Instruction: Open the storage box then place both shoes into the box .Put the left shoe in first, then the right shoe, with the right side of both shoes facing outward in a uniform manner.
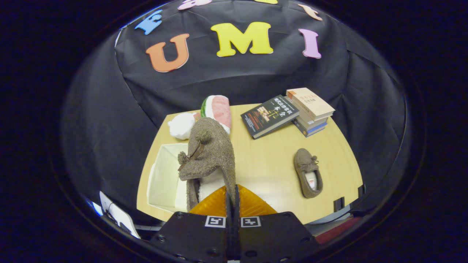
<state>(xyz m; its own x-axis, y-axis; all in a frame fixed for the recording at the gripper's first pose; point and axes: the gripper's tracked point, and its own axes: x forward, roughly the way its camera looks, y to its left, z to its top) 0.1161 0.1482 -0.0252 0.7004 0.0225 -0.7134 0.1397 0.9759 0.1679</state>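
Wooden surface [263,160] carries books, a watermelon toy, an open white storage box [162,179]. Tool [231,199] pinches one brown shoe's [212,149] heel rim, toe up, over the box. Second shoe [308,172] lies well apart.

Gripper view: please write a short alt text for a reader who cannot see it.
The gripper fingers are shut on a brown slipper, held above an open white storage box. A second slipper lies on the wooden table, near some books.
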